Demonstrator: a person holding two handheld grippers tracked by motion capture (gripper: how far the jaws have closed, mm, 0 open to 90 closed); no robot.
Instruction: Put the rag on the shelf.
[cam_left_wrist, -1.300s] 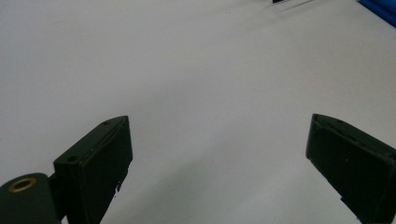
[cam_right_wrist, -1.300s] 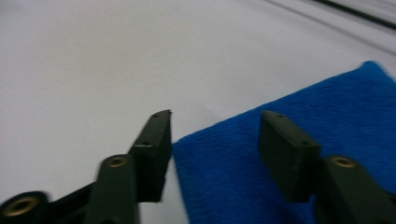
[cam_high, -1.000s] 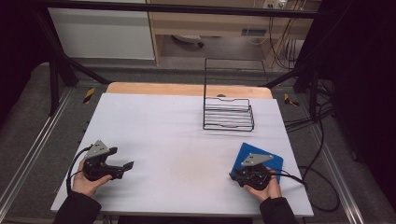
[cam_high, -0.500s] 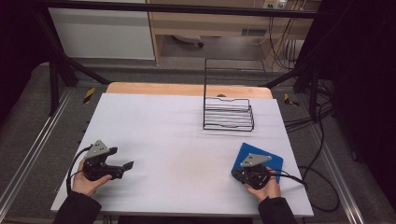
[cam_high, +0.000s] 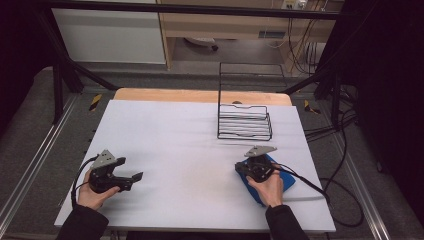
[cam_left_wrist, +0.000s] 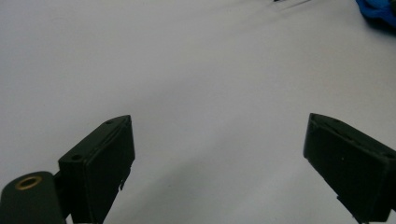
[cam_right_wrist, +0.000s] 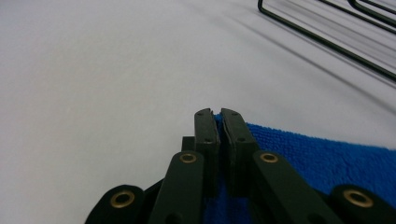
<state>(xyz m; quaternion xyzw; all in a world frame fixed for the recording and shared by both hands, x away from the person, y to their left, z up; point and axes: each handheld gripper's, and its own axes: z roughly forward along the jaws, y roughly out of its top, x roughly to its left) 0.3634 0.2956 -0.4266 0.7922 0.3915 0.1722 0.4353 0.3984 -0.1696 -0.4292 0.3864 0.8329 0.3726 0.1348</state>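
Observation:
A blue cloth (cam_high: 283, 183) lies on the white table (cam_high: 175, 130) at the near right. My right gripper (cam_high: 243, 168) is shut on the cloth's left edge. In the right gripper view the two jaws meet at the tips (cam_right_wrist: 219, 114), with blue cloth (cam_right_wrist: 327, 154) pinched between them and spreading off to the right. My left gripper (cam_high: 131, 169) rests at the near left, held in a hand, its jaws spread wide. In the left gripper view (cam_left_wrist: 215, 135) there is nothing but bare table between them.
A black wire rack (cam_high: 245, 125) stands at the back right of the table, just beyond the cloth; its lower wires (cam_right_wrist: 327, 32) cross the top right of the right gripper view. A wooden strip (cam_high: 200, 95) edges the table's far side. Cables trail off to the right.
My right gripper has moved left and away from the person, taking the cloth's edge along. The left gripper has stayed where it was.

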